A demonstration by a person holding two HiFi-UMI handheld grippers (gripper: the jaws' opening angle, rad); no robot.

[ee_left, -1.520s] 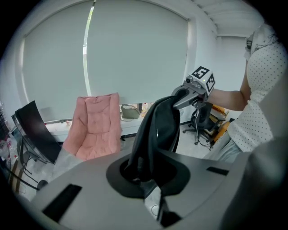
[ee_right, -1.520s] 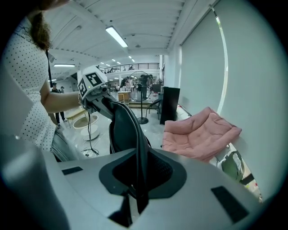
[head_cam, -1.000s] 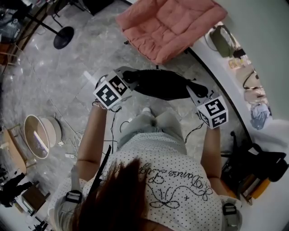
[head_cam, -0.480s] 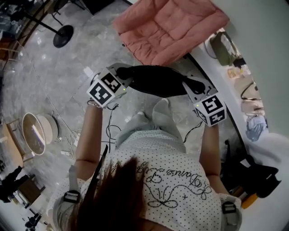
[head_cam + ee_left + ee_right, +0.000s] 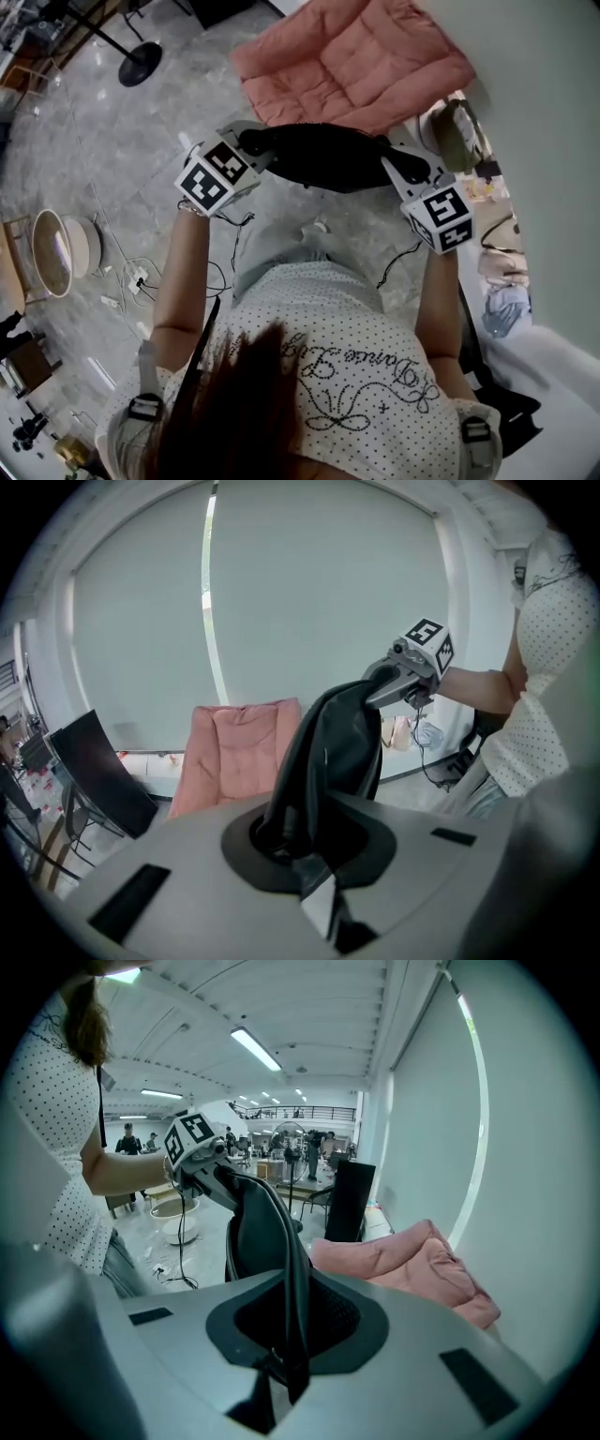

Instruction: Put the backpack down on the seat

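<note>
A black backpack (image 5: 323,157) hangs stretched between my two grippers, in the air just in front of the pink cushioned seat (image 5: 352,58). My left gripper (image 5: 246,148) is shut on its left end; black fabric (image 5: 328,752) fills the jaws in the left gripper view. My right gripper (image 5: 398,169) is shut on the other end, where a black strap (image 5: 286,1269) runs between the jaws. The seat (image 5: 234,757) shows beyond the bag in the left gripper view and to the right as the seat (image 5: 412,1265) in the right gripper view.
A white wall (image 5: 534,112) with a ledge holding small items (image 5: 459,112) runs along the right. A round basin (image 5: 56,248) and loose cables (image 5: 131,277) lie on the grey floor at left. A stand's round base (image 5: 139,64) is at top left.
Both grippers and the backpack have moved forward toward the pink seat, which now lies closer to the bag. The grips are unchanged.
</note>
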